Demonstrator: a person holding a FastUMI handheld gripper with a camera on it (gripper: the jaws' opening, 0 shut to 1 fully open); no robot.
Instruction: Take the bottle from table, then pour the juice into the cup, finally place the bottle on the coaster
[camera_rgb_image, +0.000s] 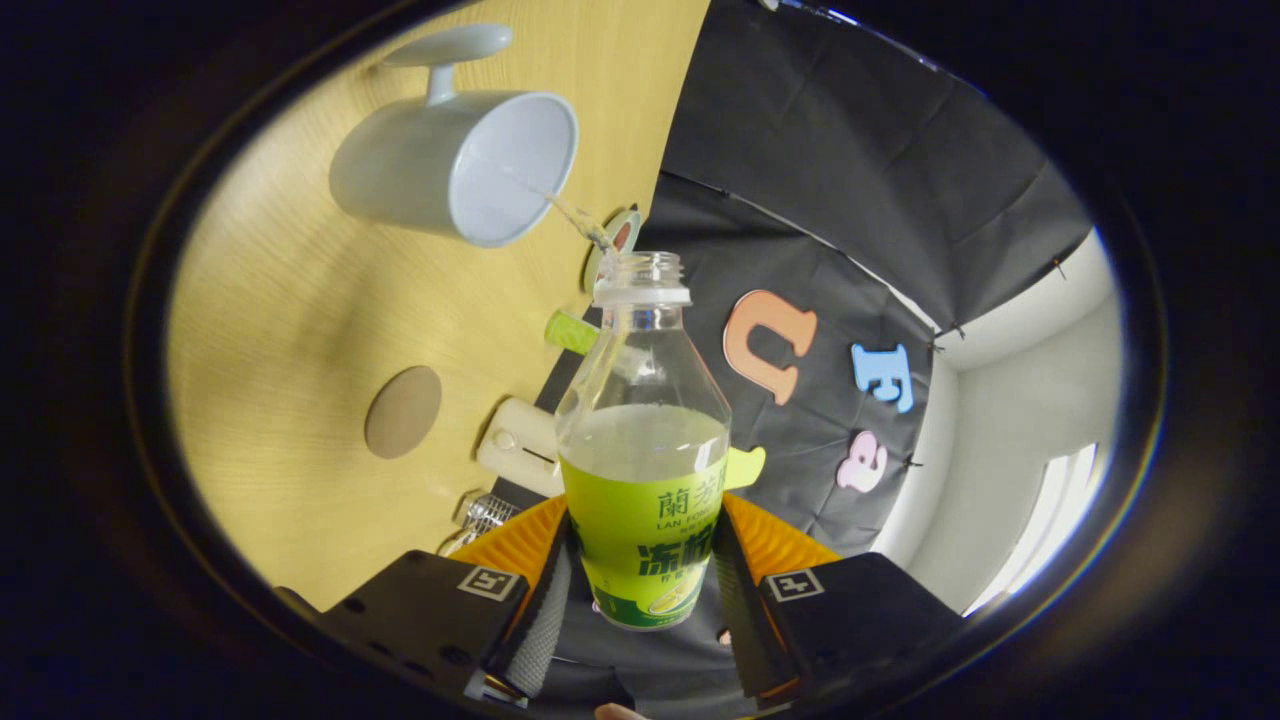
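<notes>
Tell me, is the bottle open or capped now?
Open. The bottle, held in the gripper, has no cap on its neck, and a thin stream runs from its mouth toward the cup.

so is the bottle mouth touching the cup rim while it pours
Apart. The gripper view shows bare table between the bottle mouth and the cup rim, bridged only by the thin juice stream. The gripper is shut on the bottle.

Clear bottle (645, 440) with a lime-green label bearing dark green characters, holding pale, cloudy yellowish juice (643, 438). White cup (455, 165), glossy, with a pale grey-white interior. Round brown coaster (403, 411), plain. Table (290, 300) in light yellow wood grain with fine streaks. Small cream-white block (520, 446) near the table's edge.
</notes>
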